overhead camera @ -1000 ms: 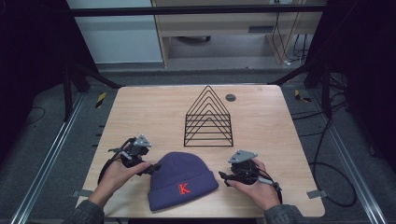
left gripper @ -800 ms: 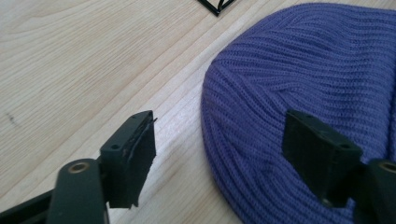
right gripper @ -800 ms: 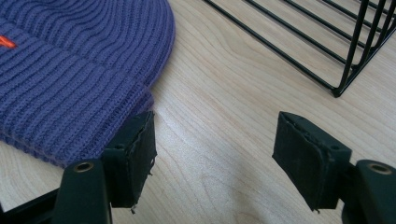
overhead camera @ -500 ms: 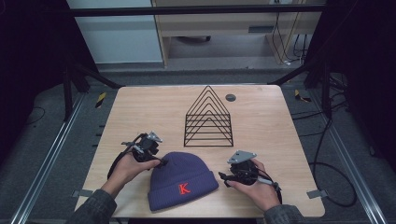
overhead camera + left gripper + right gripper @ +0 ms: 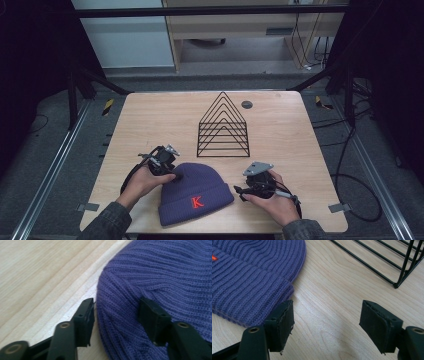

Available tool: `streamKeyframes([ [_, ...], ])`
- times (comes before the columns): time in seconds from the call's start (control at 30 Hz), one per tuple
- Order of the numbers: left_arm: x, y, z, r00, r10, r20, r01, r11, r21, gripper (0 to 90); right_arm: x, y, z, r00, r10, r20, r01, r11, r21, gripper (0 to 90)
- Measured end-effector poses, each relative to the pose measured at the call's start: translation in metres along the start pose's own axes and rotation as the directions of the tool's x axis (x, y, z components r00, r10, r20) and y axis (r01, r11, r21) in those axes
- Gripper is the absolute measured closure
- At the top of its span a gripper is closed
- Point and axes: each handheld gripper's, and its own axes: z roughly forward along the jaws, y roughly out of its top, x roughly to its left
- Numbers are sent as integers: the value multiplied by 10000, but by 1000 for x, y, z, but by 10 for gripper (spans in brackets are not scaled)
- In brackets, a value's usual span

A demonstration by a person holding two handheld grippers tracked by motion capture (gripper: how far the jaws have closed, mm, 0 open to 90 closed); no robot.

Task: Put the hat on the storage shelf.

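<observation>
A purple knit beanie [image 5: 196,192] with a red letter K lies flat near the table's front edge. My left gripper [image 5: 172,172] is at the hat's upper left edge. In the left gripper view it stands open [image 5: 116,315], one jaw on the wood and the other pressing on the knit, with the beanie's rim [image 5: 160,277] between them. My right gripper [image 5: 239,190] rests just right of the hat's cuff, open over bare wood [image 5: 325,322], and the beanie's cuff [image 5: 249,280] touches its left jaw.
A black wire rack [image 5: 223,127] shaped like stacked triangles stands behind the hat at mid-table; its base [image 5: 387,262] is close ahead of my right gripper. A small dark disc [image 5: 246,104] lies near the back edge. The wooden table [image 5: 150,120] has bare room at left and right.
My left gripper has moved right, from beside the hat onto its upper left edge. The right gripper has stayed in place.
</observation>
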Motion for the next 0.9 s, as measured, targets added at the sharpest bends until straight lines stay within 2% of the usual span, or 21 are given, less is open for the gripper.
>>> streamKeyframes([
  [0.2, -3, 0, -1, 9999, 152, 53, -152, 9999, -9, 590, -1, 0, -1, 10000, 57, 70, -57, 9999, -103, 270],
  [0.27, -4, -1, 0, 9998, 178, 72, -177, 9998, -86, 651, -2, 0, -1, 9999, 91, 123, -90, 9999, -118, 267],
  [0.47, -7, -3, -5, 9998, 185, -82, -188, 9991, -368, 754, -2, 0, -1, 9998, 106, 139, -104, 9998, -143, 260],
  [0.67, -11, -1, -13, 9985, 438, -335, -461, 9965, -702, 786, -4, 0, -2, 9997, 192, 169, -189, 9997, -140, 257],
  [0.73, -16, 2, -22, 9966, 626, -537, -677, 9928, -988, 791, -5, 0, -2, 9995, 223, 242, -220, 9997, -143, 254],
  [0.87, -24, 6, -32, 9919, 993, -789, -1085, 9865, -1225, 794, -6, 0, -3, 9993, 257, 273, -252, 9995, -197, 251],
  [0.9, -24, 6, -32, 9919, 993, -789, -1085, 9865, -1225, 795, -6, 0, -3, 9993, 257, 273, -252, 9995, -197, 251],
])
